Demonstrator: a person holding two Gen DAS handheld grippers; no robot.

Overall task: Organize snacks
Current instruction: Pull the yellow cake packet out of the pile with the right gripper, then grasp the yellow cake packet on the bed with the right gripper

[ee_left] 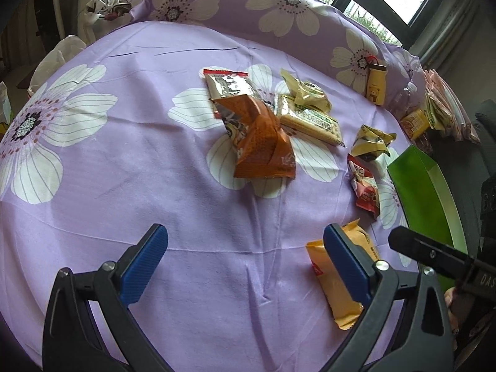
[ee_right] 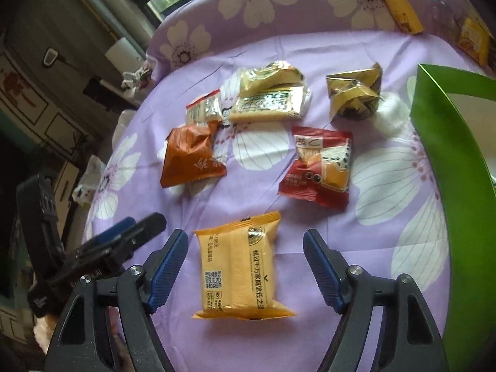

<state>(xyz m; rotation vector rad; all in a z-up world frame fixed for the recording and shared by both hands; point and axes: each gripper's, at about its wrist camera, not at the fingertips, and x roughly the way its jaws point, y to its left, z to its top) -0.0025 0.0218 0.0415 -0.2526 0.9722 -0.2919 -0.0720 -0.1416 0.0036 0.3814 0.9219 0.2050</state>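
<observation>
Several snack packets lie on a purple flowered cloth (ee_left: 124, 170). A yellow packet (ee_right: 238, 266) lies flat between the fingers of my right gripper (ee_right: 246, 237), which stands open with its pads clear of the packet's sides. Beyond it are a red packet (ee_right: 319, 167), an orange-brown packet (ee_right: 192, 158), a pale cracker pack (ee_right: 269, 102) and a crumpled gold wrapper (ee_right: 353, 96). My left gripper (ee_left: 245, 232) is open over bare cloth with nothing between its fingers, and the yellow packet (ee_left: 338, 285) lies behind its right finger. A green box (ee_right: 449, 142) stands at the right.
A raised flowered ridge (ee_left: 279, 9) borders the far side. On it rest a small yellow pouch (ee_left: 376, 85) and an orange carton (ee_left: 415, 124), with more packets stacked beyond. White plastic bags (ee_left: 62, 52) sit off the cloth's left edge.
</observation>
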